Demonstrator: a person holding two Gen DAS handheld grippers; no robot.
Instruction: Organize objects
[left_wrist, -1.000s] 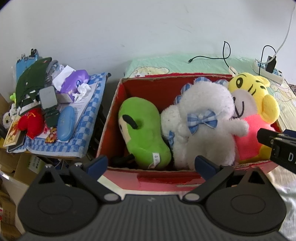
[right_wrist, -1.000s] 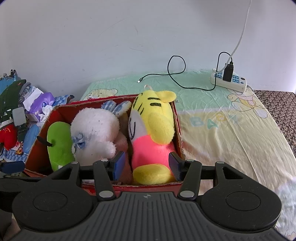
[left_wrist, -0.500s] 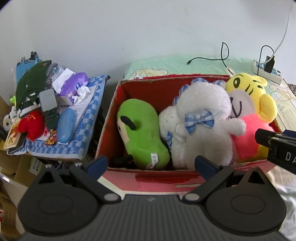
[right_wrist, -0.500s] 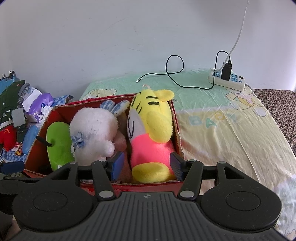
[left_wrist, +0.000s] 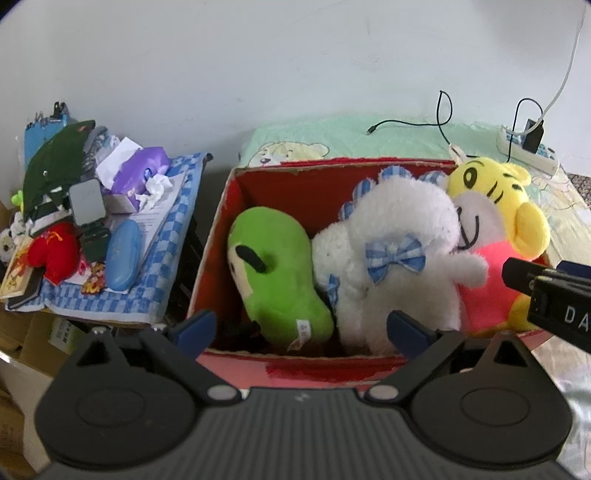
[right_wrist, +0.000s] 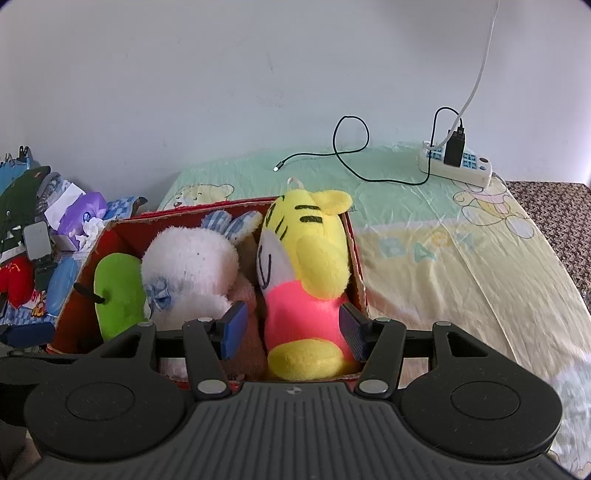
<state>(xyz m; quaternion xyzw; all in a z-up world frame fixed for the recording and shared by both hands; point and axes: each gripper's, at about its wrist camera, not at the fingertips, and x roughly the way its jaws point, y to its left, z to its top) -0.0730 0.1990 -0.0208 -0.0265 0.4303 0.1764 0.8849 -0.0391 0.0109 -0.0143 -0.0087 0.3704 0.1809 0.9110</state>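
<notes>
A red cardboard box (left_wrist: 258, 188) (right_wrist: 356, 254) sits on the bed and holds three plush toys: a green one (left_wrist: 277, 269) (right_wrist: 118, 291) at the left, a white one with a blue bow (left_wrist: 399, 243) (right_wrist: 192, 269) in the middle, and a yellow tiger in pink (left_wrist: 495, 214) (right_wrist: 310, 258) at the right. My left gripper (left_wrist: 301, 330) is open and empty, just in front of the box's near wall. My right gripper (right_wrist: 291, 332) is open, with its fingers either side of the tiger's pink body, above the near wall.
A side table with a blue checked cloth (left_wrist: 162, 258) at the left carries clutter: a blue case (left_wrist: 122, 258), a red plush (left_wrist: 55, 251), a purple tissue pack (left_wrist: 140, 173). A power strip (right_wrist: 458, 166) and a black cable (right_wrist: 347, 147) lie on the bed sheet (right_wrist: 443, 251) behind the box.
Both grippers have drawn back slightly from the box. The right gripper's jaws have opened a little wider around the tiger. The toys have not moved.
</notes>
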